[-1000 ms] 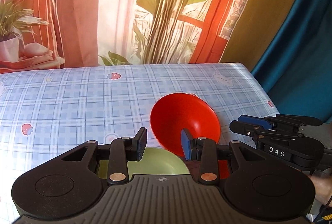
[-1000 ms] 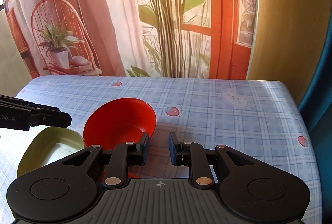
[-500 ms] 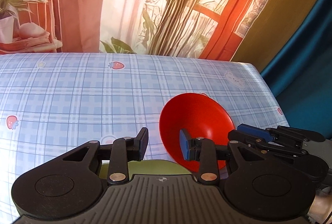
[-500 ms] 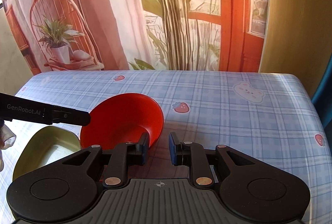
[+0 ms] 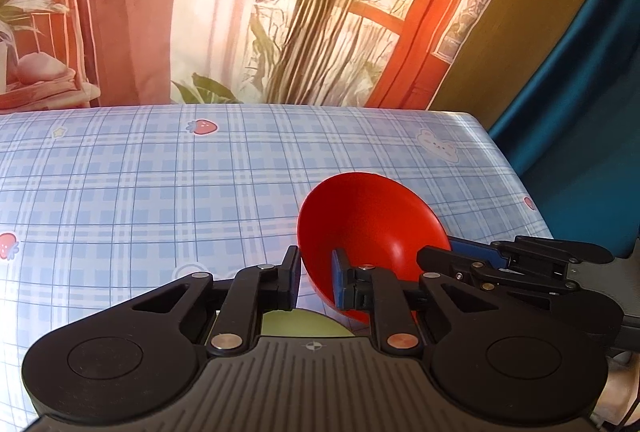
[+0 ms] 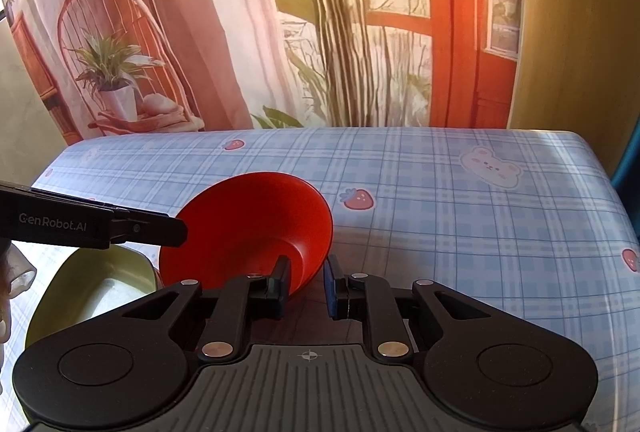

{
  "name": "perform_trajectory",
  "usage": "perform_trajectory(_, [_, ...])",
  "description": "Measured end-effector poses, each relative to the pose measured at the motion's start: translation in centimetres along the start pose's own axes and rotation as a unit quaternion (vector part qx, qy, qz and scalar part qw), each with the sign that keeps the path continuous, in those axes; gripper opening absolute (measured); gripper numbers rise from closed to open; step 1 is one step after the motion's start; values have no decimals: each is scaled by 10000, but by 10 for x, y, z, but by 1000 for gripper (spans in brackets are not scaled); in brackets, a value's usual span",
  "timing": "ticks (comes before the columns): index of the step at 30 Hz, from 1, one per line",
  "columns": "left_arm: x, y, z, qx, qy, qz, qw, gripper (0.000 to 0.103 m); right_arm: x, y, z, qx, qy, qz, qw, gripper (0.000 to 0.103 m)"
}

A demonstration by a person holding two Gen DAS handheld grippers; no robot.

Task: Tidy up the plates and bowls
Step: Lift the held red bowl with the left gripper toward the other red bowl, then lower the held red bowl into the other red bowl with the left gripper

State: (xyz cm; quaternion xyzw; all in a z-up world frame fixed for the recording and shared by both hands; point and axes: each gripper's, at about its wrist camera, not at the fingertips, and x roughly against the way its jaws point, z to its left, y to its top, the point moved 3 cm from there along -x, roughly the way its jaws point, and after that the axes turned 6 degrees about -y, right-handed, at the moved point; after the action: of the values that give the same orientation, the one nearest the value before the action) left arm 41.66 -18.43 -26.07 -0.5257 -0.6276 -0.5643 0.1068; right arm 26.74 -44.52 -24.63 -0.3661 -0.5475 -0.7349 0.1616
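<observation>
The red bowl (image 6: 256,232) hangs tilted above the checked bench (image 6: 460,216), beside the green dish (image 6: 92,296). Both grippers straddle its rim: the left gripper (image 5: 316,282) on one side, the right gripper (image 6: 306,282) opposite. Each seems clenched on the rim, though pad contact is hard to see.
</observation>
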Motion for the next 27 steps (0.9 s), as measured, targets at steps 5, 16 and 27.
perform_trajectory(5, [10, 3, -9, -116, -10, -114, 9999, 18, 10, 4, -2, 14, -51, -108, 9999, 16])
perform_trajectory(16, [40, -2, -35, -377, -7, -259, 9990, 18, 50, 7, -1, 11, -105, -341, 9994, 16])
perform_trajectory(27, [76, -17, -67, -655, -66, -376, 9971, 18, 92, 3, -3, -23, -180, -547, 9983, 16])
